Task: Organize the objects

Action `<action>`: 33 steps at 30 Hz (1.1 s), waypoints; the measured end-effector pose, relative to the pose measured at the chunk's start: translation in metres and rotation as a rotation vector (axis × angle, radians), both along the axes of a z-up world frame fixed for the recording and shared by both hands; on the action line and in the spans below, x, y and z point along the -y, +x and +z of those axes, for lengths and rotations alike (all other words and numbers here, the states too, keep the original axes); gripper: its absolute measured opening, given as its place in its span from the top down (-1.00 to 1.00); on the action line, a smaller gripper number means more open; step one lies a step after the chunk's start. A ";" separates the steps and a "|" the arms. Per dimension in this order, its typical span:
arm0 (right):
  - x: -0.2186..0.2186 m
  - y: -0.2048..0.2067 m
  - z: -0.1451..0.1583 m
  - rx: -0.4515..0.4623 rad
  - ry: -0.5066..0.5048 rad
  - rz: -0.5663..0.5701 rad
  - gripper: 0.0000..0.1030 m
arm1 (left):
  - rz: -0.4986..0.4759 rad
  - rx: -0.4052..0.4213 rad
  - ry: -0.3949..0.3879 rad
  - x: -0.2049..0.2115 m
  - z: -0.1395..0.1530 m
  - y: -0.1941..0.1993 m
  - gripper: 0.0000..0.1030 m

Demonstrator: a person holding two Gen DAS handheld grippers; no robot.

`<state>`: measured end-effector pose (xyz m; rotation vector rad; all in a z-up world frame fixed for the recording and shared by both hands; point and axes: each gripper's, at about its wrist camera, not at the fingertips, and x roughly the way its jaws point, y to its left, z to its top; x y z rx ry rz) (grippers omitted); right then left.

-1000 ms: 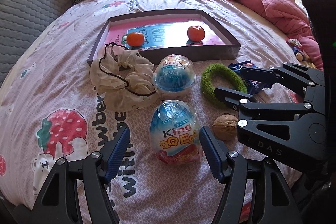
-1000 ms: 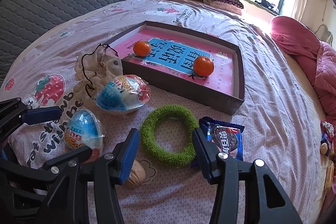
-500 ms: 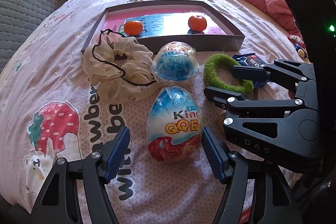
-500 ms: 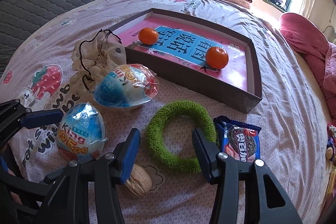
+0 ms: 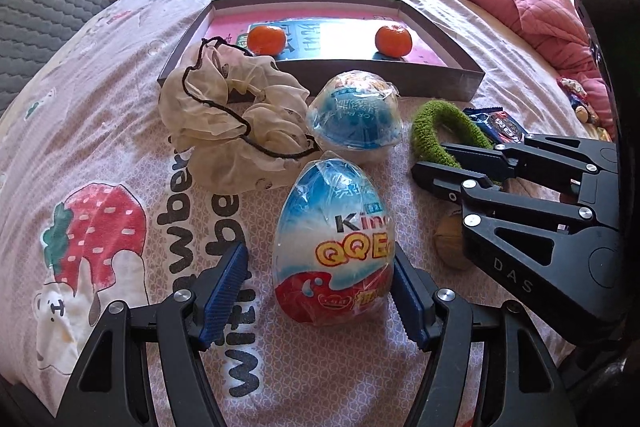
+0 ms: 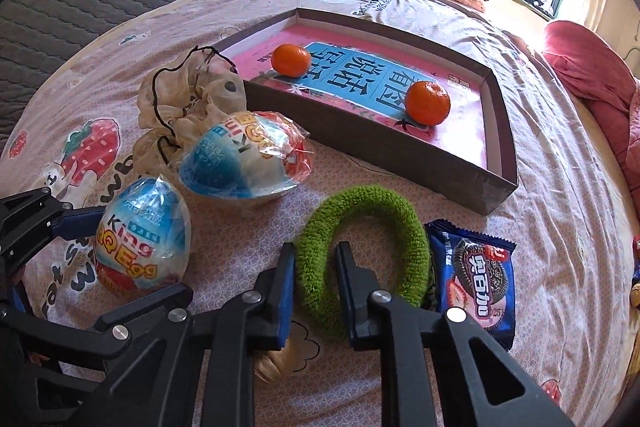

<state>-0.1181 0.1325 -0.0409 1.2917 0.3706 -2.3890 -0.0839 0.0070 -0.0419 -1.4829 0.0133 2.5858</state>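
A blue-and-white wrapped toy egg (image 5: 334, 239) lies on the bedspread between the fingers of my left gripper (image 5: 316, 299). That gripper is open: the right pad grazes the wrapper and the left pad stands clear. My right gripper (image 6: 316, 283) is closing its jaws on the near left side of the green fuzzy ring (image 6: 400, 227), whose band fills the gap between the pads. A second wrapped egg (image 6: 244, 155) lies on its side just beyond. The brown box tray (image 6: 400, 155) holds two tangerines (image 6: 427, 103).
A cream drawstring pouch (image 5: 224, 119) lies left of the eggs against the tray's corner. A blue cookie packet (image 6: 476, 275) sits right of the ring, and a walnut (image 5: 450, 243) under the right gripper. Folded clothes and a pink quilt (image 5: 540, 7) lie at the bed's far side.
The right jaws have narrowed from wide apart onto the ring's near side. The left gripper has crept forward, so the egg now sits deeper between its fingers.
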 end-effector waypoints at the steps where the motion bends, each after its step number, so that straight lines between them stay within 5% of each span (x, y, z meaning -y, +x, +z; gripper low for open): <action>1: 0.000 0.000 0.000 -0.001 0.000 0.000 0.65 | 0.000 -0.002 0.004 0.001 0.000 0.000 -0.34; 9: -0.001 0.002 0.000 -0.004 -0.003 0.002 0.68 | -0.007 -0.001 0.030 0.001 -0.001 -0.001 0.02; 33: -0.006 0.008 0.016 -0.041 -0.031 -0.005 0.70 | 0.005 -0.074 0.035 0.005 0.019 0.006 0.02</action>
